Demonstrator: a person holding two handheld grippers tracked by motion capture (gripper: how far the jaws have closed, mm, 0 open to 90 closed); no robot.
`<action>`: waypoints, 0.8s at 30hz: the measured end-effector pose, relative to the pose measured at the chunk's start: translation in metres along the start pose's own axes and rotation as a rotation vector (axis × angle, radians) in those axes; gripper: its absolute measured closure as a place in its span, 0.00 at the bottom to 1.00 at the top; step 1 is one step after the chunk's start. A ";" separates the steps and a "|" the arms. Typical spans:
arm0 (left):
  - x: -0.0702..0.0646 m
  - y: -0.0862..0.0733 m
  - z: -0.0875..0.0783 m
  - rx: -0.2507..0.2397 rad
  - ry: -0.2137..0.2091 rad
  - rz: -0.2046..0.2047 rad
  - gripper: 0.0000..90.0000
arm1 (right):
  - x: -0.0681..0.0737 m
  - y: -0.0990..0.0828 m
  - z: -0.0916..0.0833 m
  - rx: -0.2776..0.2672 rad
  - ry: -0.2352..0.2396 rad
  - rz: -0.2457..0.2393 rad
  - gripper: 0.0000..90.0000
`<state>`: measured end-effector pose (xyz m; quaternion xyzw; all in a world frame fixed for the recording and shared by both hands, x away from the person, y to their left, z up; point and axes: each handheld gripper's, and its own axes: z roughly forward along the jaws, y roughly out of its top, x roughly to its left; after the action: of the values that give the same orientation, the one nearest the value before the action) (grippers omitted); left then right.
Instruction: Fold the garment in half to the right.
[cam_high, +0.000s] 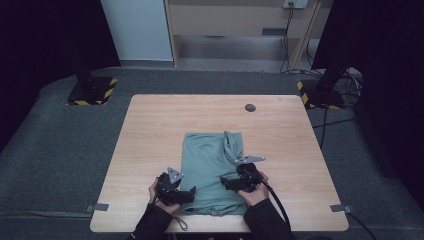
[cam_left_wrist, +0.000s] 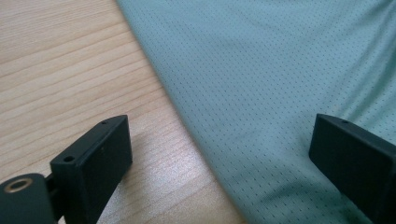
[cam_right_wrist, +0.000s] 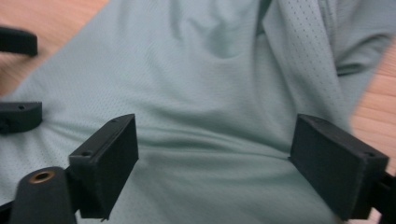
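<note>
Forearms: two dark sleeves come in at the near table edge, each hand wrapped round a set of tongs
Table (cam_high: 150, 130): pale wood, square to the room, bare along its far half; a small dark round disc (cam_high: 250, 107) sits near the far edge; grey tape tabs (cam_high: 101, 206) mark the near corners
Garment (cam_high: 212, 170): grey-green mesh shirt, folded to a rough rectangle, lying flat on the near middle of the table; a creased flap stands up along its right side; its near hem reaches close to the table edge
Left tongs (cam_high: 192, 191): low at the garment's near left corner; jaws stand wide apart; in the left gripper view one jaw is over bare wood and the other over cloth, the garment's edge running between them; nothing pinched
Right tongs (cam_high: 223, 182): over the garment's near right part, pointing inward toward the left tongs; jaws spread wide with cloth beneath, nothing clamped between them; whether they touch the fabric I cannot tell
</note>
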<state>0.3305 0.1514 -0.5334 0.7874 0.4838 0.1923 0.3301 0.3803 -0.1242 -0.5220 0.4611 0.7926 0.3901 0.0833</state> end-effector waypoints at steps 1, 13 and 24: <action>0.000 0.000 0.000 0.000 0.000 0.000 0.05 | -0.003 0.000 -0.003 -0.002 -0.010 0.005 0.16; 0.000 0.000 0.000 -0.001 0.000 0.000 0.05 | 0.008 0.017 -0.029 -0.091 0.010 -0.007 0.14; 0.000 0.000 0.000 -0.004 -0.001 0.003 0.05 | 0.035 0.039 0.043 0.014 0.052 0.005 0.16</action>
<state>0.3303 0.1516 -0.5338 0.7877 0.4821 0.1930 0.3315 0.4076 -0.0629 -0.5166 0.4534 0.7961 0.3966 0.0582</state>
